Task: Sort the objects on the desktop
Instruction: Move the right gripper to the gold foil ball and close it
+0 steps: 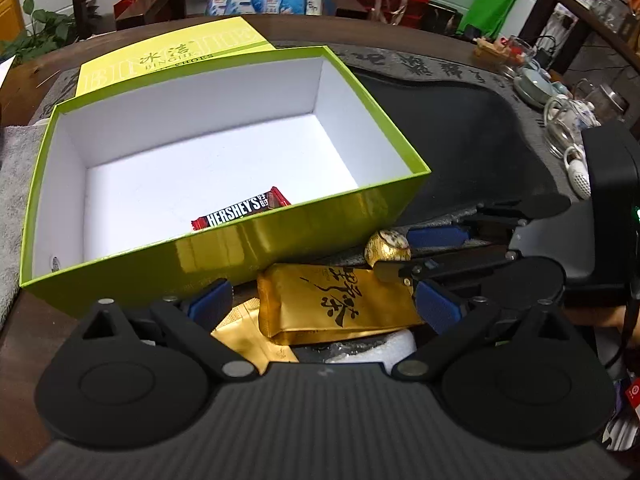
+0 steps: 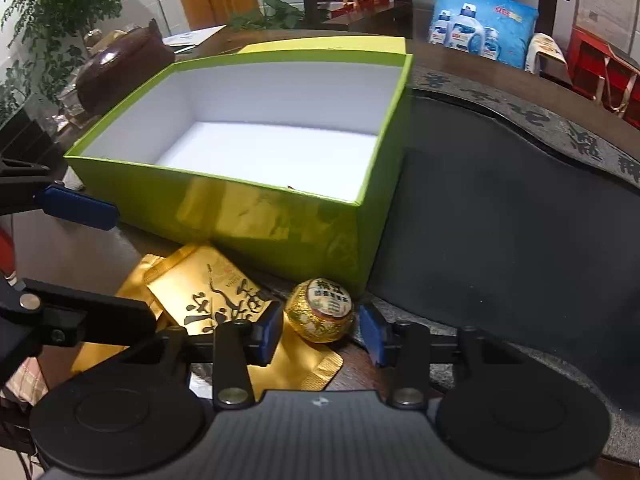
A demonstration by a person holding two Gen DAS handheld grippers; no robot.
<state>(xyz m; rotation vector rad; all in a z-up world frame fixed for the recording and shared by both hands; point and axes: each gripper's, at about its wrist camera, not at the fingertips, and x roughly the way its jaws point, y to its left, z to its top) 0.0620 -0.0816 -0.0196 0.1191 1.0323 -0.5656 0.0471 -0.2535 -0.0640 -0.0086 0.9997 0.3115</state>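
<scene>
Chocolate bar (image 1: 241,214) half hidden behind the green box's (image 1: 224,256) near wall; only a red speck from the right wrist. Flat gold packet (image 1: 244,340) mostly covered by the gold tea bag (image 1: 336,304) and left tool (image 1: 324,304). White foam piece (image 1: 376,350) cut off. Ball's (image 2: 320,310) label too small to read.

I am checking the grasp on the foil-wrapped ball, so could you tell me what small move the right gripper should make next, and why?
Probably close the right gripper a little more: the gold foil ball sits between its blue pads, which do not clearly press it yet. Then it can go into the green box.
</scene>
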